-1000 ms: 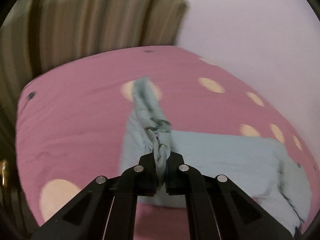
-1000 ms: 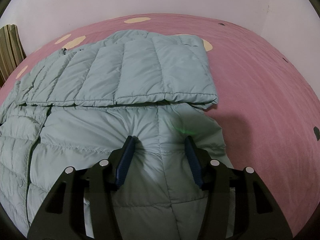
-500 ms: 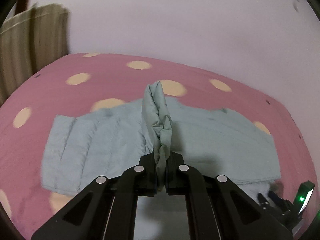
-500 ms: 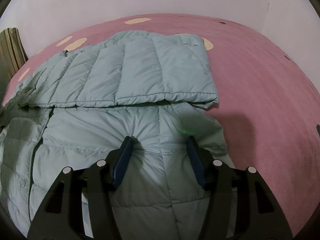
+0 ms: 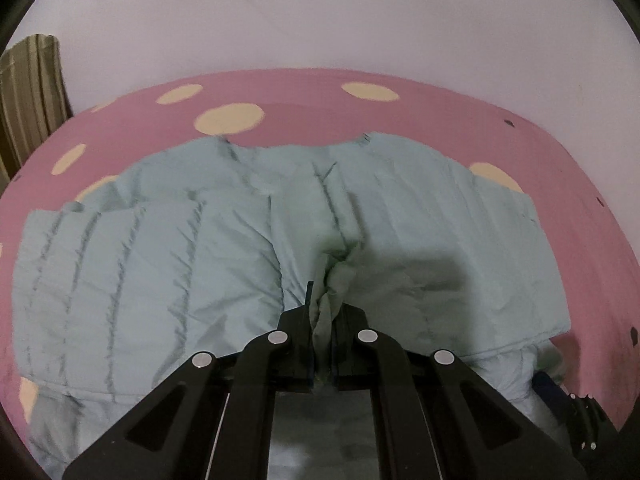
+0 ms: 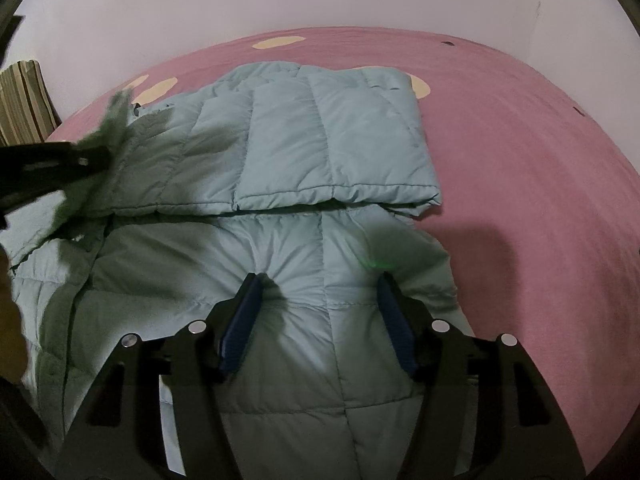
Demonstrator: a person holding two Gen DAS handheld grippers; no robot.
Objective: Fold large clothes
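A pale blue-green quilted jacket (image 5: 160,248) lies spread on a pink bed sheet (image 5: 280,92). My left gripper (image 5: 326,316) is shut on a bunched fold of the jacket's fabric and holds it low over the jacket's body. In the right wrist view that left gripper (image 6: 52,168) comes in from the left edge with crumpled fabric at its tip. One sleeve is folded across the jacket (image 6: 320,140). My right gripper (image 6: 320,300) rests its blue pads (image 6: 244,320) down on the jacket's lower part. Its jaws are opening, with flat quilted fabric between them, not pinched.
The pink sheet (image 6: 520,140) has cream dots and runs bare to the right of the jacket. A striped brown curtain (image 5: 28,92) hangs at the far left, and a plain pale wall (image 6: 320,0) stands behind the bed. The right gripper's body (image 5: 576,404) shows at the lower right.
My left gripper has swung across the bed with the bunched fabric and brought it down over the jacket's body. The right gripper stayed in place and its jaws spread a little wider.
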